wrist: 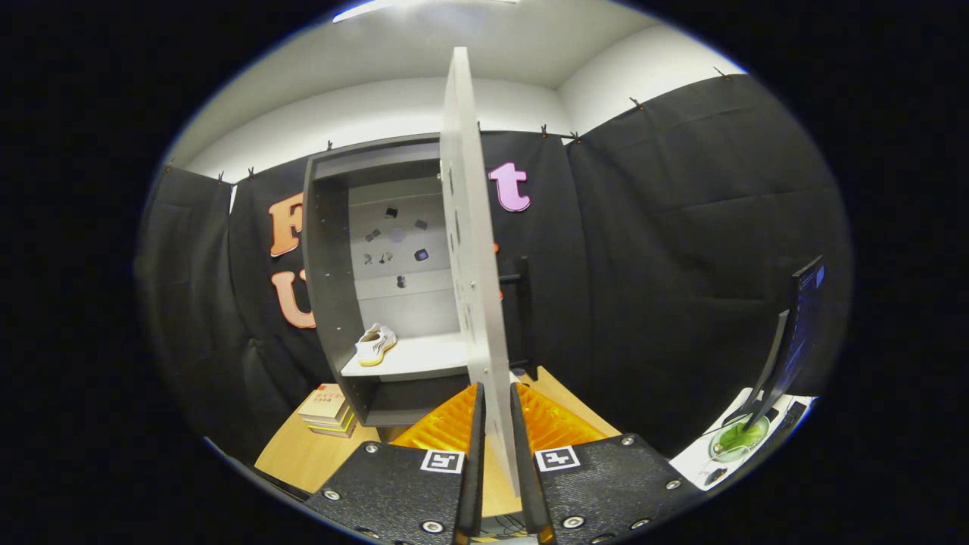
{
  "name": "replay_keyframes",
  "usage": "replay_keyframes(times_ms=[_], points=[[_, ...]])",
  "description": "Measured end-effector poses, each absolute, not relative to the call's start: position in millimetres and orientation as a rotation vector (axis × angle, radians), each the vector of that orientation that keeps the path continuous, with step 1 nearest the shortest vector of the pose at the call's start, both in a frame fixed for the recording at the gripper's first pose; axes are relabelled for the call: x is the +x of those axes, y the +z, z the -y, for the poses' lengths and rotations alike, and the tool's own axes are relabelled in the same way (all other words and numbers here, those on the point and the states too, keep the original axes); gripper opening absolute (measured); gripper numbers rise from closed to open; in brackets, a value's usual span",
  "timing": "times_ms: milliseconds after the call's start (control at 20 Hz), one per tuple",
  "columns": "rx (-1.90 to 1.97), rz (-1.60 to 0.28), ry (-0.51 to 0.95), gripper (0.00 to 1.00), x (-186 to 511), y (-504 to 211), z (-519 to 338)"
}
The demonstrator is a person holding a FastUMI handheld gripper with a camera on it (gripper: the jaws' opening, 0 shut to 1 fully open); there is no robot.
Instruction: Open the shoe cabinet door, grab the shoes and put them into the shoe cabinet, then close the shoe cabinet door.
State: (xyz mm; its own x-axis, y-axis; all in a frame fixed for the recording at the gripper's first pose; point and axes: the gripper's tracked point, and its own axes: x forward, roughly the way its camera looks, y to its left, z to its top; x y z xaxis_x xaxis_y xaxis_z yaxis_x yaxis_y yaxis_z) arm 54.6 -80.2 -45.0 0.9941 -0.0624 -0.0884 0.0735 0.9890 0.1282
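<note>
Both fingers [475, 424] around upright door [469, 250].

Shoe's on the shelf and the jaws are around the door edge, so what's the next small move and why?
Probably swing the door toward the cabinet to start closing it. The gripper has its jaws on either side of the door's edge, the door stands wide open, and the shoe already sits on the shelf.

Cabinet door [471, 250] hides cabinet's right half; back-panel items indistinct.

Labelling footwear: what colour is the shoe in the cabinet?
White shoe with a yellowish sole, gripper view.
</note>
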Motion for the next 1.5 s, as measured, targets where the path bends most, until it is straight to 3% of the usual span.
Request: replay_keyframes(times_ms=[200,650,1050,1500], points=[[0.148,-0.142,0.056,0.21,63,-84,10],[0.145,-0.425,0.222,0.27,124,-243,-118],[0.137,-0.676,0.300,0.28,169,-378,-162],[0.037,-0.791,0.278,0.28,229,-467,-166]])
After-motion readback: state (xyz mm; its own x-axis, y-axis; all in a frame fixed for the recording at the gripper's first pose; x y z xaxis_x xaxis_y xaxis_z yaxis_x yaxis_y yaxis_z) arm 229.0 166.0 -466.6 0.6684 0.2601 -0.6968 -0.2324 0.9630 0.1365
